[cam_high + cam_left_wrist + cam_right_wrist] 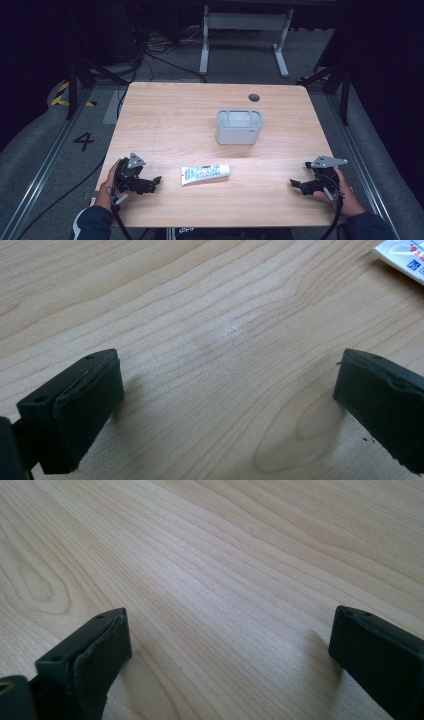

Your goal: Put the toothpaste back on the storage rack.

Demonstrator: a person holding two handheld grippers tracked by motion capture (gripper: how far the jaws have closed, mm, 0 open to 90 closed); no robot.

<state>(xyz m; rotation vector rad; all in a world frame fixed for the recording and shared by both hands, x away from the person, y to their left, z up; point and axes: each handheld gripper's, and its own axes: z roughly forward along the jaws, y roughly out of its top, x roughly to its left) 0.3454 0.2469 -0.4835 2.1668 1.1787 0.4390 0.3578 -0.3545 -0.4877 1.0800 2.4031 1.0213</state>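
A wooden table (165, 115) carries two things. A white tube (205, 174) with blue and green print lies flat near the front edge, about midway across, its flat crimped end toward the left and its narrower end toward the right. Behind it and a little to the right, nearer the middle of the table, stands a pale grey tub (239, 127) with rounded corners, upright and open at the top; what is inside it, if anything, is hard to make out from above. The tube and the tub are apart, with bare wood between them.

The left tongs (156, 181) rest low at the front left of the table, held in the person's left hand (107, 187), and point right toward the tube, near its flat end but not touching it. In the left gripper view the left tongs (227, 390) are spread wide over bare wood with nothing between them, and a corner of the tube (402, 255) shows at the upper right.

The right tongs (294, 184) sit at the front right, held in the right hand (340, 192), pointing left and well apart from the tube. In the right gripper view the right tongs (227, 645) are also spread wide, with wood grain between them.
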